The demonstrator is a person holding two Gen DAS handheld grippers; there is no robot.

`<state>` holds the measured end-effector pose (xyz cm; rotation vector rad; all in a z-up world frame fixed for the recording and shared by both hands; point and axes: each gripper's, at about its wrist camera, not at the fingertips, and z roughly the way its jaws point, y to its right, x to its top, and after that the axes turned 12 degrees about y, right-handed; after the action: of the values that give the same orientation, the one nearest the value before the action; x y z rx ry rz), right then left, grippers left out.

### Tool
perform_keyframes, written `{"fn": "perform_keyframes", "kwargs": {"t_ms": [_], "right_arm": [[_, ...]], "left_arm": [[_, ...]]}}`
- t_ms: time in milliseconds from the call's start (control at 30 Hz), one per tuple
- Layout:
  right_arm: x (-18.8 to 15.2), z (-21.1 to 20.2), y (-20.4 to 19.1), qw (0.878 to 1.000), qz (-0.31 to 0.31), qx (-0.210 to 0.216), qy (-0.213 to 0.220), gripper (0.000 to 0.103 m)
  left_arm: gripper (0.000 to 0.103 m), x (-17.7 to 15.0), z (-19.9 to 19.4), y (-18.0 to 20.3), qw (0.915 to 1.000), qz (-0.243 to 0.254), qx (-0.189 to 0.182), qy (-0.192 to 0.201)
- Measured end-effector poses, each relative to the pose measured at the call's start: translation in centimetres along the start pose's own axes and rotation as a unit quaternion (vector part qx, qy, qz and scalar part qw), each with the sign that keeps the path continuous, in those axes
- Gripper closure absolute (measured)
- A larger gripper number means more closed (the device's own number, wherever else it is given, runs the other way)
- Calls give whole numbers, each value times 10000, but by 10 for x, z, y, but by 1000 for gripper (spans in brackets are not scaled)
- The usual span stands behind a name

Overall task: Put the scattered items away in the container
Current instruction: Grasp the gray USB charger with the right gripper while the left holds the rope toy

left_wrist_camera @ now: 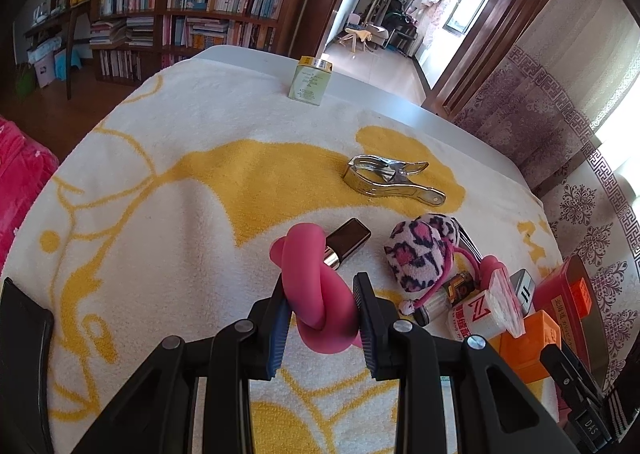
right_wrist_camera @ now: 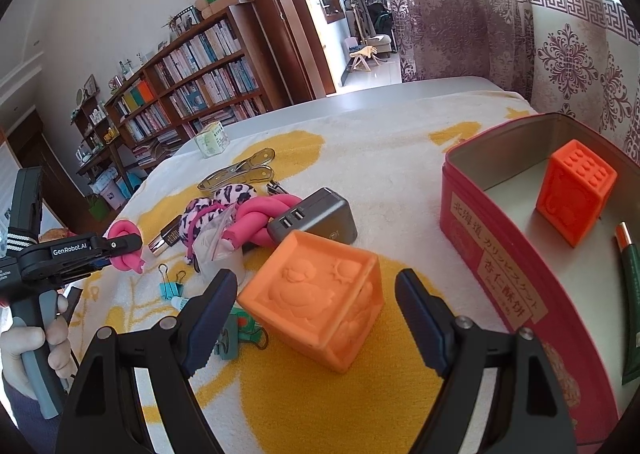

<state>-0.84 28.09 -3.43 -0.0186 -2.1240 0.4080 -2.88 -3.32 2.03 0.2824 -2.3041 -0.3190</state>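
My left gripper (left_wrist_camera: 322, 310) is shut on a knotted pink foam rope (left_wrist_camera: 316, 290), low over the yellow-and-white towel (left_wrist_camera: 180, 194). The right wrist view shows the same grip (right_wrist_camera: 120, 244) at the far left. My right gripper (right_wrist_camera: 316, 298) stands open astride an orange duck-embossed cube (right_wrist_camera: 320, 294); a gap shows at each pad. To the right is the red tin (right_wrist_camera: 480, 214), holding an orange-red block (right_wrist_camera: 572, 198) and a green tube (right_wrist_camera: 632, 294).
A pile lies between the grippers: a leopard-print plush (left_wrist_camera: 420, 250), a grey USB charger (right_wrist_camera: 316, 218), a brown lipstick (left_wrist_camera: 346, 242), a teal binder clip (right_wrist_camera: 172, 286). A metal clamp (left_wrist_camera: 394, 176) and a green jar (left_wrist_camera: 310, 82) sit farther back. A hand (right_wrist_camera: 36, 338) holds the left handle.
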Motion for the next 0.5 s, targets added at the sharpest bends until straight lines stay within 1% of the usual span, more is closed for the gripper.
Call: {"fn": "perform_keyframes", "kwargs": {"t_ms": [100, 233, 400, 500], "right_arm": [[5, 5, 3, 9999, 19, 106, -53, 19], [14, 21, 5, 9985, -53, 349, -426, 19], [23, 42, -6, 9946, -661, 261, -752, 19], [29, 55, -16, 9872, -1227, 169, -1008, 19]], "left_arm": [[71, -1, 1, 3, 10000, 43, -39, -30], [71, -3, 1, 5, 9999, 77, -112, -76], [71, -4, 0, 8, 9998, 107, -165, -88], [71, -4, 1, 8, 9997, 106, -174, -124]]}}
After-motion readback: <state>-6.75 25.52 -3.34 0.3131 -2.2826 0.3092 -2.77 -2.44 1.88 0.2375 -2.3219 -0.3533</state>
